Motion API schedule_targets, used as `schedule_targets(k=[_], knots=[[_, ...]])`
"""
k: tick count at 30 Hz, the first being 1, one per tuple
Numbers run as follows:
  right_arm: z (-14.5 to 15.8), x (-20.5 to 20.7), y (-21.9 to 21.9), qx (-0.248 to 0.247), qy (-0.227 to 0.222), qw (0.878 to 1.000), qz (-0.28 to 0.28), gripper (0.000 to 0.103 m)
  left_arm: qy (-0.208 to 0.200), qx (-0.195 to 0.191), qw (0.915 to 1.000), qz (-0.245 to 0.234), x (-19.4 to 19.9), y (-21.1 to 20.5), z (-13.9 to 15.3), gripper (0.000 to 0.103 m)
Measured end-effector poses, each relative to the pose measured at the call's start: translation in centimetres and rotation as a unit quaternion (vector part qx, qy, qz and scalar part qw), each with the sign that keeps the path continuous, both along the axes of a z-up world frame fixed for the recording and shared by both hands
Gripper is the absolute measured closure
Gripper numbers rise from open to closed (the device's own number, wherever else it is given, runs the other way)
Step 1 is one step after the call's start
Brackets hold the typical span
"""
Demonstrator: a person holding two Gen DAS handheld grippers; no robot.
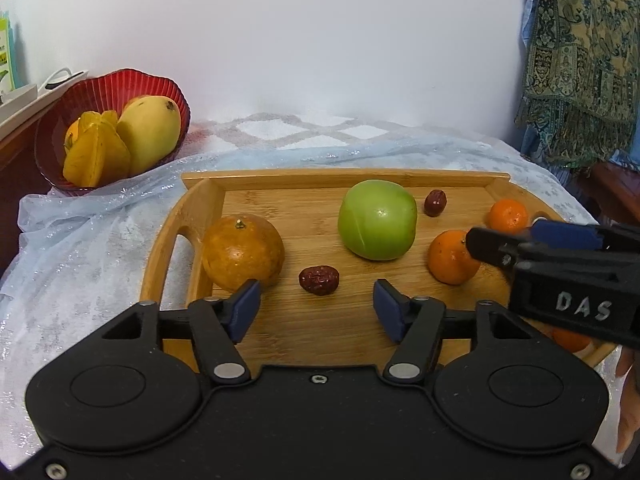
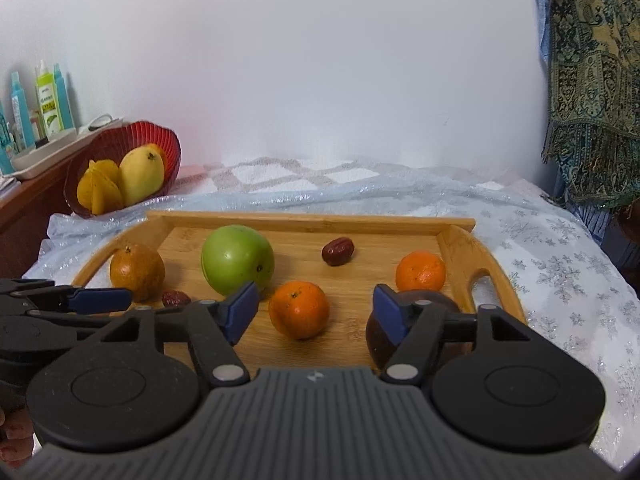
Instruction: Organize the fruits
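Wooden tray [image 1: 200, 208] on cloth-covered bed [image 1: 80, 264]; red bowl [image 1: 168, 84] at far left holds mango [image 1: 150, 132] and starfruit [image 1: 98, 152]. On tray: green apple [image 1: 377, 219], brown orange [image 1: 242, 251], two tangerines [image 1: 450, 258] [image 1: 507, 215], two dates [image 1: 319, 279] [image 1: 435, 202]. Left gripper [image 1: 317, 312] jaws apart, empty, near date just beyond; right gripper [image 2: 316, 312] jaws apart, tangerine lying free between.
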State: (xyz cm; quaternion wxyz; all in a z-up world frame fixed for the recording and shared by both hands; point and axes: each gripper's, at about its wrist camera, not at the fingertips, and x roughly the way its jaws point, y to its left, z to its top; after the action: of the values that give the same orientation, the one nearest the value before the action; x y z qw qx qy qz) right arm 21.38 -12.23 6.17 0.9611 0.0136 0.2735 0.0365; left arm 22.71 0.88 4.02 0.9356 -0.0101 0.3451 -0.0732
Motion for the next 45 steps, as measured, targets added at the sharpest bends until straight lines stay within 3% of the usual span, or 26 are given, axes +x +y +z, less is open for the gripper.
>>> schedule_targets(k=[5,21,24,45], knots=[[0.8,-0.8,-0.5,0.006,-0.021,1.000,-0.006,0.016,-0.012,-0.007,0.9998,-0.015,-1.0,-0.2,0.7,0.027],[1.1,-2.6,-1.7,0.031,-0.036,0.998,-0.032,0.005,-0.006,0.004,0.9999,-0.010,-3.8,0.4,1.2,0.016],[1.1,-3.3,-1.7,0.033,-0.042,0.998,-0.034,0.000,-0.006,0.006,0.9999,-0.007,-4.5,0.5,1.3,0.016],[0.3,-7.9,-1.8,0.030,-0.045,0.998,-0.018,0.000,-0.016,0.006,0.9998,0.010,-7.6,1.6,1.8,0.014]])
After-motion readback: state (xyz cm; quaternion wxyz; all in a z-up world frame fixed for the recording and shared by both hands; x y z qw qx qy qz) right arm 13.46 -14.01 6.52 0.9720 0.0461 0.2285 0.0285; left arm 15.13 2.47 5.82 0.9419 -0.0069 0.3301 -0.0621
